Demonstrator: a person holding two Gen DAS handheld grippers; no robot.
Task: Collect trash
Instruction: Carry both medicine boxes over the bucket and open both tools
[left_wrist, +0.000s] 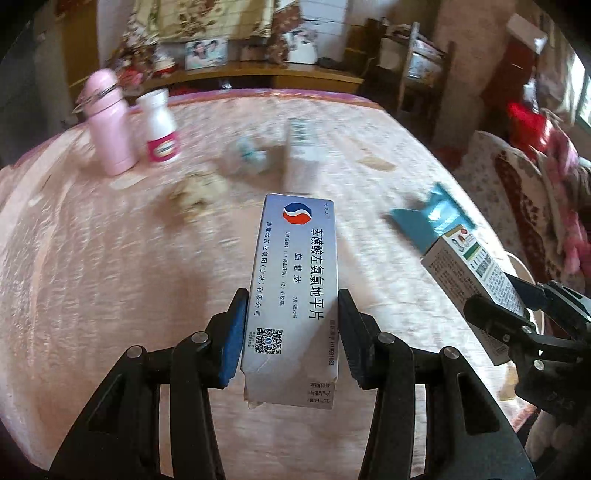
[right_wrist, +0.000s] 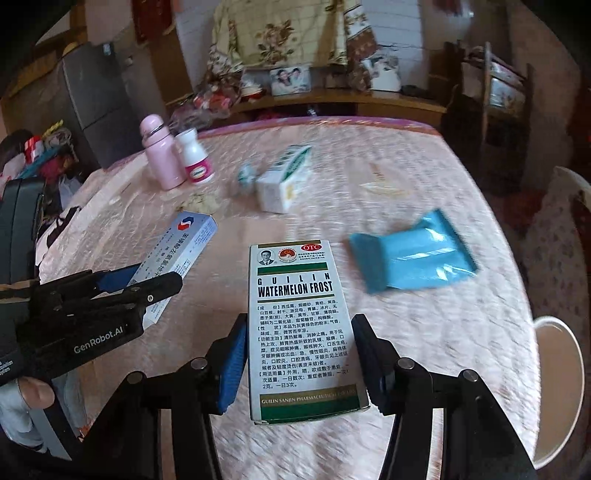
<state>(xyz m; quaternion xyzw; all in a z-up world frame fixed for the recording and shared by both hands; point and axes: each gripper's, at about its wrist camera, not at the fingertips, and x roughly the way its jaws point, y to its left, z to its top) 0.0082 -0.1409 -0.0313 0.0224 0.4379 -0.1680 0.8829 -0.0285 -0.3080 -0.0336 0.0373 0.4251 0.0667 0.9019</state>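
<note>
The left gripper (left_wrist: 291, 328) tilts downward, clamping a silver-blue cardboard medicine box (left_wrist: 291, 295); the right gripper (right_wrist: 299, 354), angled alike, clamps a white-green carton (right_wrist: 301, 325) above the pink tablecloth (right_wrist: 424, 332).

We are in a lived-in home, likely a bedroom or sitting room. Our desk (right_wrist: 424, 221) wears a pink quilted cover, and behind it a wooden shelf (right_wrist: 332, 101) carries a framed family photo (right_wrist: 290, 79) beneath a floral cloth (right_wrist: 280, 33). A wooden chair (right_wrist: 502, 92) stands to the right, a grey cabinet (right_wrist: 92, 107) to the left, clothes (right_wrist: 40, 155) heaped beside it.
</note>
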